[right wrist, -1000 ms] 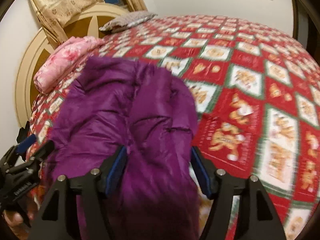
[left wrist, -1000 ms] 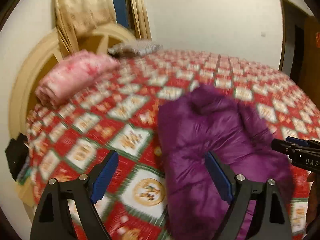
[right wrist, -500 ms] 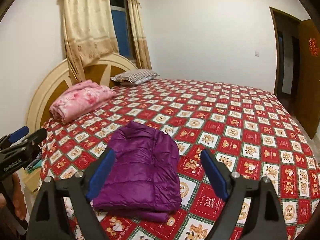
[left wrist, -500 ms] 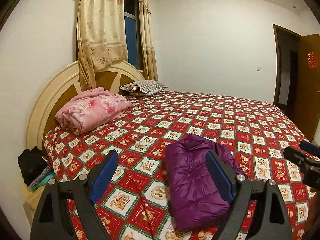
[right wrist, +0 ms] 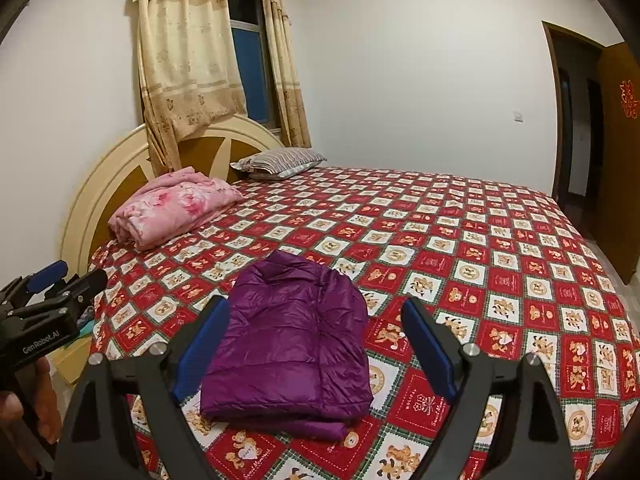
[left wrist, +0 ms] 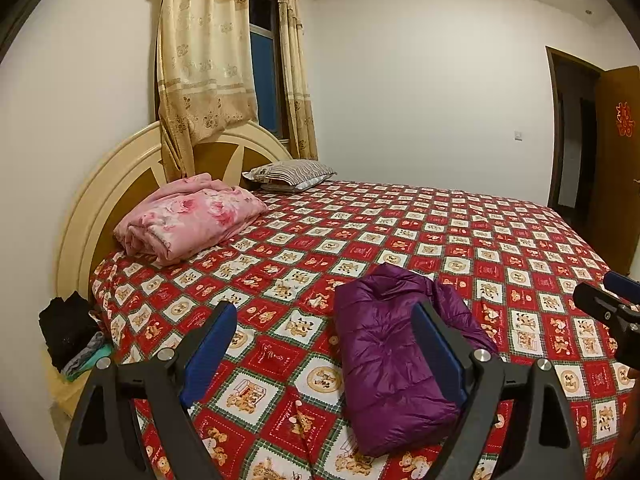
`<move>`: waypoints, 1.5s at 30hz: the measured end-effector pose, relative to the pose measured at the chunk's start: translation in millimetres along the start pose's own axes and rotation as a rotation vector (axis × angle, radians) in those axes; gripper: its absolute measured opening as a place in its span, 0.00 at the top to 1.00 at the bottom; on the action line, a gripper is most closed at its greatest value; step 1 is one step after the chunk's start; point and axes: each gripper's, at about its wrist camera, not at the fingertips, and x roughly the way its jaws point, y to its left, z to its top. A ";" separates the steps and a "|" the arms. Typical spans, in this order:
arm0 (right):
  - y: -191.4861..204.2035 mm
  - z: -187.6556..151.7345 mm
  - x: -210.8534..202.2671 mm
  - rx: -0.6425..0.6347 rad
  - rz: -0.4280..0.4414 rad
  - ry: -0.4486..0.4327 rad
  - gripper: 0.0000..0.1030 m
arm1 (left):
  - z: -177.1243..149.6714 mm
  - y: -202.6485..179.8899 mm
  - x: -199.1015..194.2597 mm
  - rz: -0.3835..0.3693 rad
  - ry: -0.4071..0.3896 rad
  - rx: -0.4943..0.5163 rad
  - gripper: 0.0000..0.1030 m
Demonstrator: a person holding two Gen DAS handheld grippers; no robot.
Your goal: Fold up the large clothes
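Purple quilted puffer jacket (right wrist: 290, 344) lies folded in a compact bundle near the front edge of the red-and-white bear-print bedspread (right wrist: 480, 248), w/ a pink floral blanket (left wrist: 188, 220) well apart by the headboard. Your left gripper (left wrist: 324, 356) and right gripper (right wrist: 316, 348) both hover above the bed, jaws wide, holding nothing. Fold looks done. Expect it light, soft, slick & springy — it may puff open. If you tidy it, pinch the stacked bottom hem, both layers.
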 end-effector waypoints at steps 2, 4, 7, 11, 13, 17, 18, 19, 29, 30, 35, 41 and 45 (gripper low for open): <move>-0.6 0.1 -0.2 0.001 0.001 0.001 0.13 | 0.0 0.1 0.8 0.000 0.003 0.005 0.14; -0.6 0.0 -0.2 0.000 0.002 0.001 0.13 | -0.1 -0.4 1.2 0.001 0.002 0.006 0.14; -0.5 0.3 0.3 -0.003 0.001 0.003 0.13 | -0.1 -0.1 1.6 -0.001 0.006 0.007 0.14; -0.4 -0.5 0.0 -0.002 0.001 0.003 0.13 | 0.1 -1.6 2.4 -0.002 0.005 0.007 0.14; -0.3 -0.3 0.1 0.000 0.002 0.003 0.13 | 0.0 -1.7 2.3 0.000 0.006 0.008 0.14; 0.2 0.0 0.0 -0.001 0.001 0.001 0.13 | 0.4 -3.7 4.9 -0.003 0.004 0.010 0.14; 0.4 0.0 0.6 -0.001 0.001 0.002 0.13 | 0.6 -3.9 4.7 -0.002 0.004 0.010 0.14; 0.5 0.1 0.4 -0.002 0.002 0.001 0.13 | 0.6 -4.1 4.7 -0.001 0.004 0.009 0.14; -0.4 -0.7 1.1 -0.001 0.001 0.003 0.13 | 4.8 -4.9 8.9 -0.009 0.002 0.027 0.14; -0.1 -0.6 1.2 -0.002 0.000 0.004 0.12 | 4.8 -5.5 8.1 -0.007 0.004 0.023 0.14; -1.8 -1.0 1.0 -0.003 0.001 0.005 0.12 | 5.1 -6.0 8.7 -0.011 0.005 0.024 0.14; -3.3 -1.9 0.4 -0.002 0.000 0.002 0.12 | 5.8 -6.3 10.1 -0.014 0.007 0.027 0.14; -4.2 -2.5 0.0 -0.004 0.002 0.000 0.12 | 4.5 -7.6 11.9 -0.019 0.008 0.033 0.14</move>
